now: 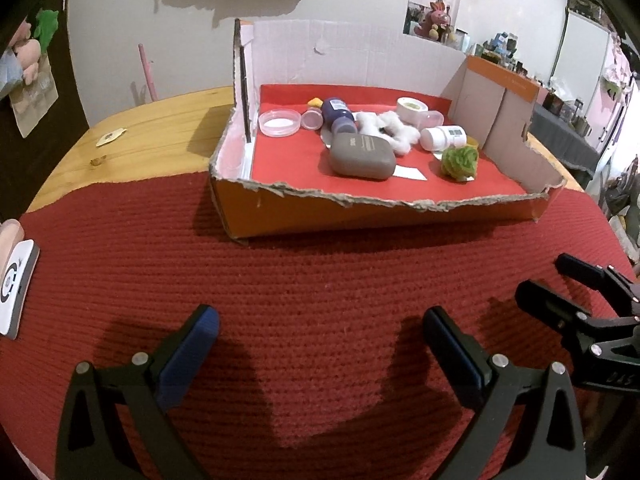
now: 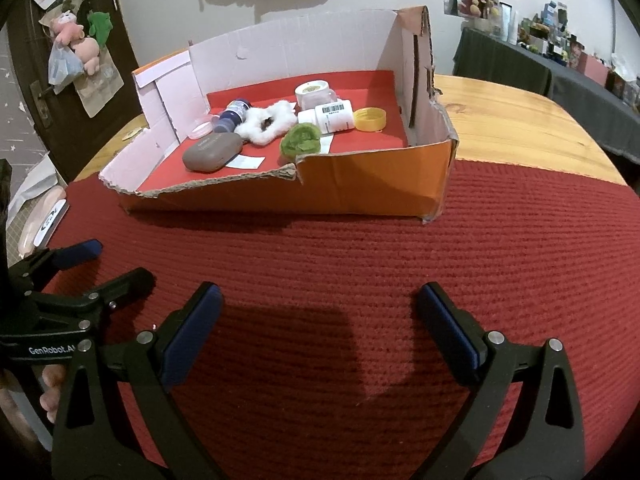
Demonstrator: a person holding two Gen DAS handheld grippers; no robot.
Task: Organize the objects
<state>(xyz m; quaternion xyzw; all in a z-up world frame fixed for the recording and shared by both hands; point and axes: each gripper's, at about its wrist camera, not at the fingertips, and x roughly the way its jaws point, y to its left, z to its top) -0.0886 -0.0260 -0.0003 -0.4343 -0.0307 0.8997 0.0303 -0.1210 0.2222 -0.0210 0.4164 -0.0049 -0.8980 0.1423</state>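
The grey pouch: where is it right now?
The grey pouch lies inside the cardboard box near its torn front edge, between cotton wool and a white card.

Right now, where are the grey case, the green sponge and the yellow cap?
grey case (image 1: 362, 157): left wrist view, top face.
green sponge (image 1: 460, 162): left wrist view, ruffled middle.
yellow cap (image 2: 370, 119): right wrist view, rim.

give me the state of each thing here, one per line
left gripper: open, empty, over the mat
right gripper: open, empty
box: front wall torn low, open top
grey case: shut, lying flat
white bottle: on its side
blue bottle: on its side
yellow cap: loose, off any bottle
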